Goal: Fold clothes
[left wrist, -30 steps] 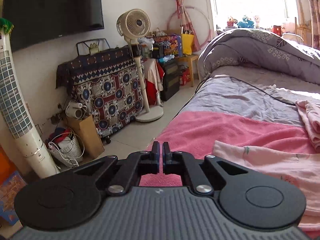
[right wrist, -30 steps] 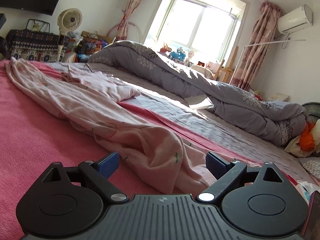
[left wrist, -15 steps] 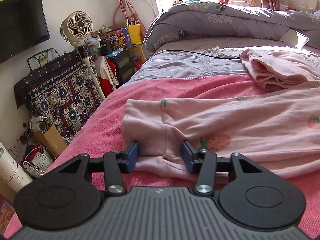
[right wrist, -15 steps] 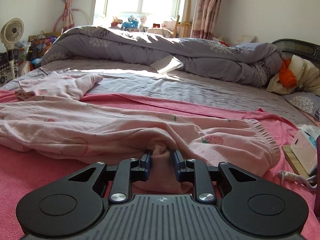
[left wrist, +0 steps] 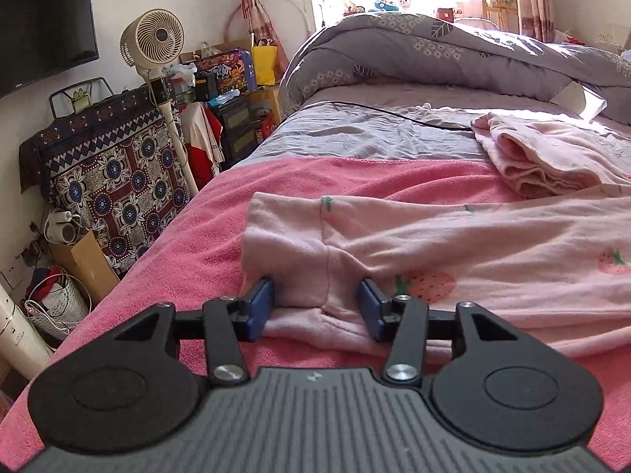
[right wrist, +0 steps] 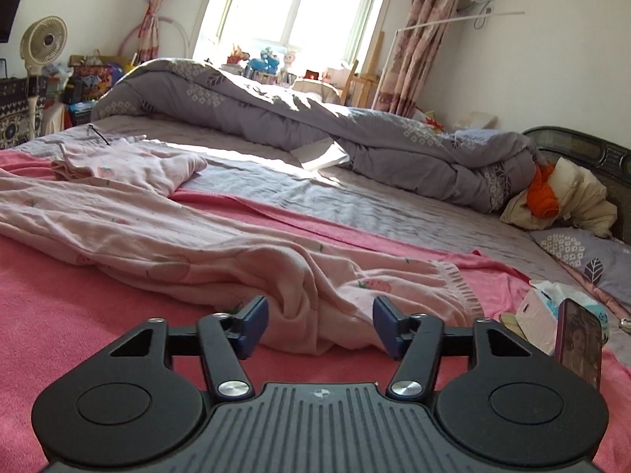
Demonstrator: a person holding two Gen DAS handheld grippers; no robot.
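Pale pink pyjama trousers with strawberry prints [left wrist: 453,244] lie stretched across a pink blanket [left wrist: 177,260] on the bed. My left gripper [left wrist: 317,305] is open, its blue pads on either side of the trousers' leg end, which bunches between them. My right gripper [right wrist: 320,321] is open around the rumpled waist end of the same trousers [right wrist: 197,236]. A second pink strawberry garment [left wrist: 552,157] lies loosely folded farther back, also seen in the right wrist view [right wrist: 130,165].
A rolled grey quilt [right wrist: 315,126] fills the far side of the bed. A phone [right wrist: 577,343] and tissue pack [right wrist: 540,315] sit at the right edge. A black cable [left wrist: 394,112] crosses the grey sheet. A standing fan [left wrist: 154,43] and clutter line the left wall.
My right gripper was shut on the waist end half a second ago and has opened, letting it go. My left gripper has opened a little wider around the leg end.
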